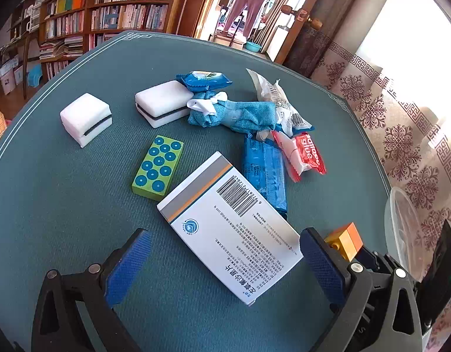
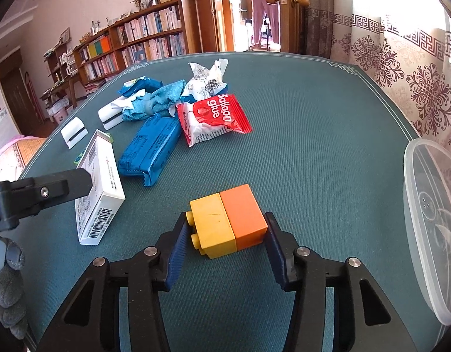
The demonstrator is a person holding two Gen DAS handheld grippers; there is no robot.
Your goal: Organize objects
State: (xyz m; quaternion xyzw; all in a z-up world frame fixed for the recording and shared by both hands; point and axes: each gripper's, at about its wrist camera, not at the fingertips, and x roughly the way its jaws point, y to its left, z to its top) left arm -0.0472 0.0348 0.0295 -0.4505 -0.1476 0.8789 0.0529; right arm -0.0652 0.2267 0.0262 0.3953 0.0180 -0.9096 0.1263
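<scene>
My left gripper (image 1: 225, 258) is open, one finger on each side of a white medicine box (image 1: 231, 228) that lies flat on the green table mat (image 1: 64, 205). My right gripper (image 2: 225, 234) is shut on a yellow and orange toy block (image 2: 228, 220), its pads against the block's two sides. The block (image 1: 344, 239) also shows behind the left gripper's right finger. The medicine box (image 2: 97, 187) and the left gripper's finger (image 2: 61, 186) show at the left of the right wrist view.
A green block with blue dots (image 1: 158, 167), two white sponges (image 1: 86, 118) (image 1: 163, 102), a blue cloth (image 1: 234, 114), blue packets (image 1: 265, 173) and a red Balloon glue packet (image 2: 216, 117) lie mid-table. A clear plastic container (image 2: 433, 223) stands at the right edge.
</scene>
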